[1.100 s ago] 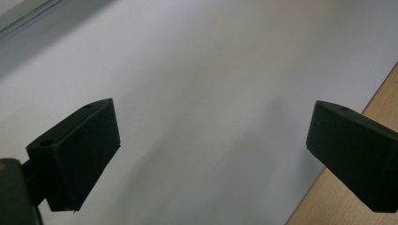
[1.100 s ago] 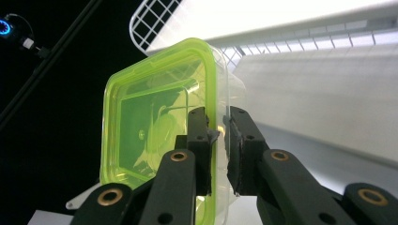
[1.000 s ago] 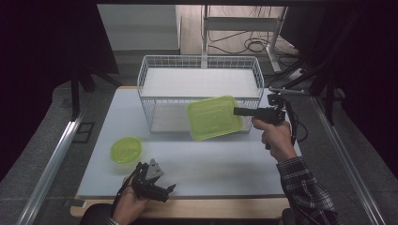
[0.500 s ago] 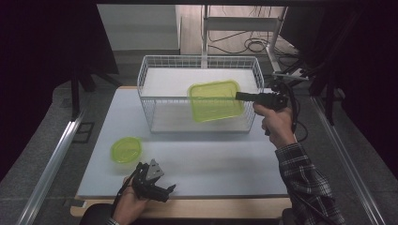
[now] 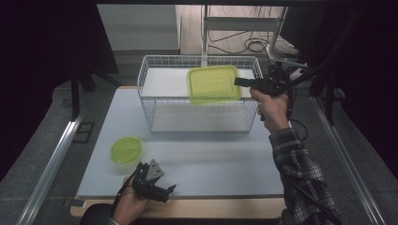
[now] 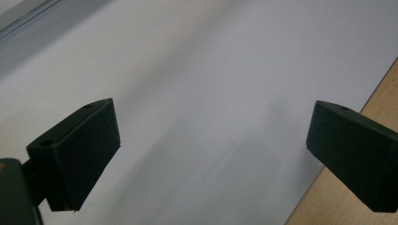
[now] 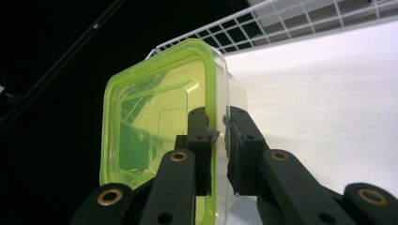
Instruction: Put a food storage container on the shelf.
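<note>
The right gripper (image 5: 239, 82), jaws clamped on the rim of a green container (image 5: 213, 84), holds it above the wire basket (image 5: 155, 101); the left gripper (image 5: 162, 191) rests at the worktop's (image 5: 225, 159) near edge, jaws apart.

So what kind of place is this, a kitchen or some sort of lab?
Most likely a lab or recording booth, not a kitchen. Dark curtains close in a bare white table, cables trail on the floor behind, and the person works with hand-held grippers, the right gripper holding a container above a wire basket.
</note>
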